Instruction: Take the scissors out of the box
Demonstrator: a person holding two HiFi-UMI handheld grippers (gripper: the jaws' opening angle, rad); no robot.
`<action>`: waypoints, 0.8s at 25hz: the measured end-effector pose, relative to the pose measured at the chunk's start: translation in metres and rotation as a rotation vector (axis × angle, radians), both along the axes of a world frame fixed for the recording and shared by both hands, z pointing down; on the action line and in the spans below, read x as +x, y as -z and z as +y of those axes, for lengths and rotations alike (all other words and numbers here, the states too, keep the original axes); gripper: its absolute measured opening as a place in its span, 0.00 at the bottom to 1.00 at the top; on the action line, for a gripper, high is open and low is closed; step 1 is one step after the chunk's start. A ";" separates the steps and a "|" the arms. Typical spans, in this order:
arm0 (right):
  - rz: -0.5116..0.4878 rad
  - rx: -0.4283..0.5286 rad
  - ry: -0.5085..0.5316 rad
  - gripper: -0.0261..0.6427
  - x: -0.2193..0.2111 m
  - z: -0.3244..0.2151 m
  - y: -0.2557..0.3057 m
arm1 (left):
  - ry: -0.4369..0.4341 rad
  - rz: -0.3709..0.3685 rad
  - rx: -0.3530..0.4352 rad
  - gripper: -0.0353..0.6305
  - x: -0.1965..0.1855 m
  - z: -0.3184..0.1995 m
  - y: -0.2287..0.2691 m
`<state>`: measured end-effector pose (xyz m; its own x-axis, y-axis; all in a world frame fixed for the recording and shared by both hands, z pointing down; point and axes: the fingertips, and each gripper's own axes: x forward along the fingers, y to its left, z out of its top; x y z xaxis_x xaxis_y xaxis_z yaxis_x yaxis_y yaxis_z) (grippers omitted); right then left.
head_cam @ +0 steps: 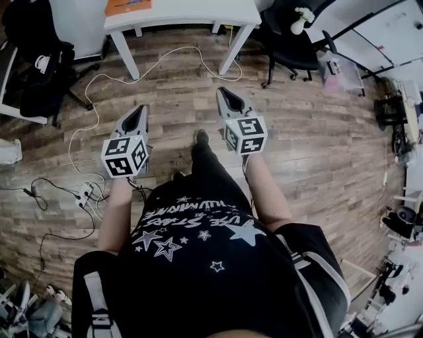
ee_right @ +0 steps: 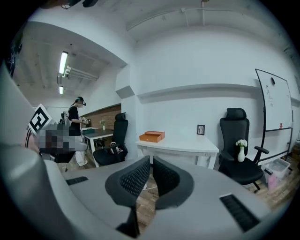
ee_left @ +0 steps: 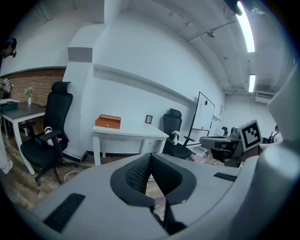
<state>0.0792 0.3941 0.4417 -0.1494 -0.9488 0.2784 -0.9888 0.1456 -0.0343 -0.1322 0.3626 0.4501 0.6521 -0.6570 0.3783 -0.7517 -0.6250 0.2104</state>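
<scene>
1. Orange in colour, the box lies shut at the far left end of the white worktop, well apart from both hand-held grippers; the scissors cannot be seen in any view.
2. A small dark picture frame stands further right on the same worktop, against the wall.
3. Right of the worktop is a black office chair with a white vase of flowers on its seat.
4. The left hand-held gripper hovers near, over the wooden floor, its jaw tips together and holding nothing.
5. The right hand-held gripper hovers just beside it, jaws closed to a thin slit, also empty.
6. A white cable loops across the floor on the left.
</scene>
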 end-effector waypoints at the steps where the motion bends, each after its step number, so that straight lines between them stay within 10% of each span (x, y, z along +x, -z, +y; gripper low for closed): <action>1: -0.004 0.001 0.001 0.12 0.000 -0.002 0.000 | 0.002 -0.001 -0.004 0.08 0.000 -0.003 -0.001; 20: -0.063 -0.047 0.058 0.12 0.079 -0.200 -0.036 | 0.093 -0.058 -0.052 0.08 0.060 -0.190 -0.025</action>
<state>0.1581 0.1945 0.4781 -0.2218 -0.9243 0.3106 -0.9745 0.1989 -0.1041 -0.0723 0.1729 0.4752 0.5655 -0.6921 0.4485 -0.8177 -0.5415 0.1954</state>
